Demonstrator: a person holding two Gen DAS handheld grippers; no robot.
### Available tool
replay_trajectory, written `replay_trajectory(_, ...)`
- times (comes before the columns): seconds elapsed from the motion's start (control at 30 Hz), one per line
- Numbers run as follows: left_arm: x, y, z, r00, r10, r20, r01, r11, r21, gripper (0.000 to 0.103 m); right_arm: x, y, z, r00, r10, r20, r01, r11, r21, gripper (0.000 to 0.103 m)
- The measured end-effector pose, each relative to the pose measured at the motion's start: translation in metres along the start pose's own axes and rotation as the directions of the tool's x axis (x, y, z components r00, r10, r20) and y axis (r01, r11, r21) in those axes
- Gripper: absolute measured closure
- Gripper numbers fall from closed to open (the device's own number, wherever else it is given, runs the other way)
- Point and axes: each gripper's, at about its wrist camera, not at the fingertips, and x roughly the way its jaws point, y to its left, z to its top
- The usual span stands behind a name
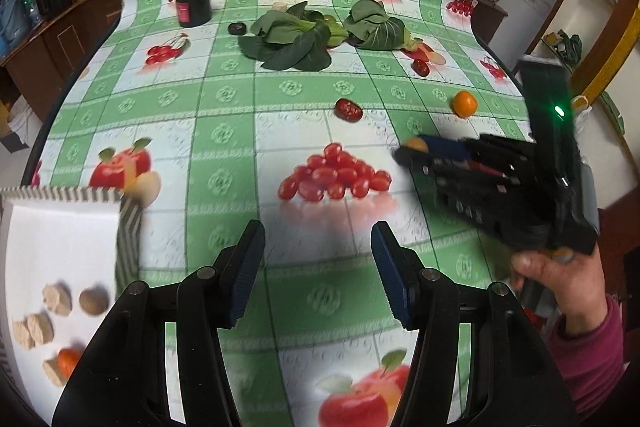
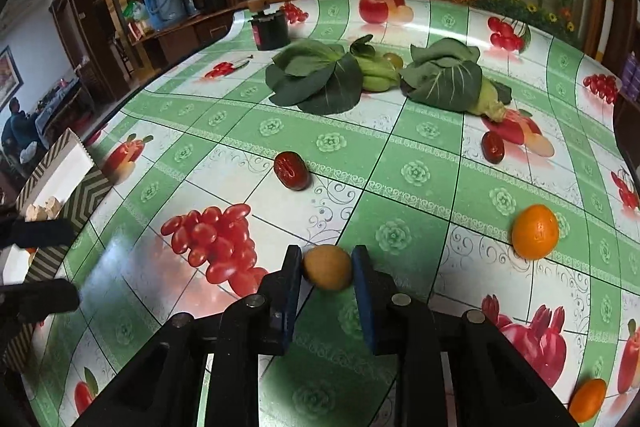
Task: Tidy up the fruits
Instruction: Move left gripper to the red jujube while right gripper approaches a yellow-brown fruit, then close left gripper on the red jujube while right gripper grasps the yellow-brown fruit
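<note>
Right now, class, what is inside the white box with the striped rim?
The box holds pale nut pieces, a brown nut and an orange fruit. The left hand-held gripper covers its near corner.

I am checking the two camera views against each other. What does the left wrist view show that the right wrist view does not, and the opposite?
Only the left wrist view: the inside of the white box with its pale pieces, and the hand holding the right gripper.

Only the right wrist view: a second orange at the lower right edge, and the right gripper shut on the small brown fruit seen close.

Both: the leafy greens, two red dates, the orange, the dark jar.
</note>
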Motion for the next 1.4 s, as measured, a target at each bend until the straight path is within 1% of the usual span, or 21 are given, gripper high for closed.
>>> replay_trajectory(0.1,0.011,-0.006,0.012,1.000,0.002,-0.004,-0.002,1.000,0.010,0.048,-0.005,-0.003,-0.003,1.000,0.014,-0.014,-0.014,1.000,0.003,0.078)
replay_trajectory(0.17,0.020,-0.010,0.024,1.000,0.001,-0.005,-0.001,1.000,0.015,0.048,-0.011,-0.007,-0.006,1.000,0.011,-0.006,-0.011,1.000,0.008,0.078)
replay_trajectory(0.33,0.044,-0.021,0.058,1.000,-0.004,0.004,0.004,1.000,0.018,0.048,-0.026,-0.024,-0.011,0.999,0.034,0.019,-0.036,0.997,0.074,0.078)
replay_trajectory(0.43,0.061,-0.029,0.075,1.000,0.000,-0.014,0.001,0.999,0.033,0.048,-0.026,-0.030,-0.013,0.999,0.050,0.019,-0.052,0.994,0.092,0.078)
replay_trajectory(0.5,0.071,-0.034,0.081,1.000,0.002,-0.028,0.000,0.999,0.052,0.048,-0.024,-0.032,-0.015,0.998,0.059,0.015,-0.060,0.993,0.097,0.078)
replay_trajectory(0.57,0.081,-0.039,0.086,0.999,0.025,-0.040,-0.022,0.997,0.076,0.048,-0.025,-0.034,-0.015,0.998,0.066,0.012,-0.067,0.993,0.095,0.078)
replay_trajectory(0.73,0.101,-0.039,0.093,0.997,0.036,-0.071,-0.031,0.997,0.072,0.048,-0.026,-0.039,-0.014,0.996,0.092,0.018,-0.093,0.990,0.107,0.078)
replay_trajectory(0.8,0.106,-0.038,0.093,0.996,0.027,-0.081,-0.022,0.998,0.066,0.048,-0.025,-0.040,-0.014,0.996,0.092,0.014,-0.093,0.990,0.108,0.078)
replay_trajectory(0.87,0.112,-0.036,0.094,0.996,0.003,-0.094,0.001,0.999,0.046,0.048,-0.023,-0.041,-0.015,0.995,0.095,0.007,-0.096,0.989,0.111,0.078)
replay_trajectory(0.93,0.112,-0.033,0.096,0.997,-0.015,-0.079,0.017,0.999,0.031,0.048,-0.023,-0.041,-0.015,0.995,0.096,0.005,-0.096,0.989,0.113,0.078)
replay_trajectory(0.97,0.113,-0.031,0.098,0.996,-0.030,-0.082,0.032,0.999,0.021,0.052,-0.022,-0.041,-0.016,0.995,0.096,0.004,-0.096,0.989,0.113,0.078)
replay_trajectory(1.0,0.112,-0.031,0.099,0.997,-0.034,-0.076,0.035,0.999,0.020,0.064,-0.022,-0.041,-0.016,0.995,0.097,0.002,-0.097,0.989,0.113,0.078)
replay_trajectory(1.07,0.112,-0.033,0.097,0.998,-0.008,-0.070,0.011,0.999,0.049,0.077,-0.022,-0.041,-0.016,0.995,0.100,0.001,-0.099,0.989,0.113,0.078)
replay_trajectory(1.17,0.109,-0.033,0.092,0.998,-0.008,-0.070,0.012,0.998,0.059,0.078,-0.021,-0.040,-0.016,0.995,0.101,-0.003,-0.100,0.988,0.114,0.078)
replay_trajectory(1.23,0.105,-0.030,0.088,0.998,-0.008,-0.070,0.011,0.999,0.046,0.078,-0.022,-0.041,-0.016,0.994,0.108,0.000,-0.107,0.987,0.119,0.078)
replay_trajectory(1.3,0.097,-0.026,0.083,0.998,-0.014,-0.063,0.016,1.000,0.023,0.078,-0.024,-0.040,-0.016,0.993,0.116,0.005,-0.116,0.986,0.123,0.078)
replay_trajectory(1.4,0.082,-0.024,0.073,0.999,-0.013,-0.046,0.014,1.000,0.019,0.078,-0.029,-0.035,-0.016,0.991,0.134,0.017,-0.135,0.983,0.124,0.078)
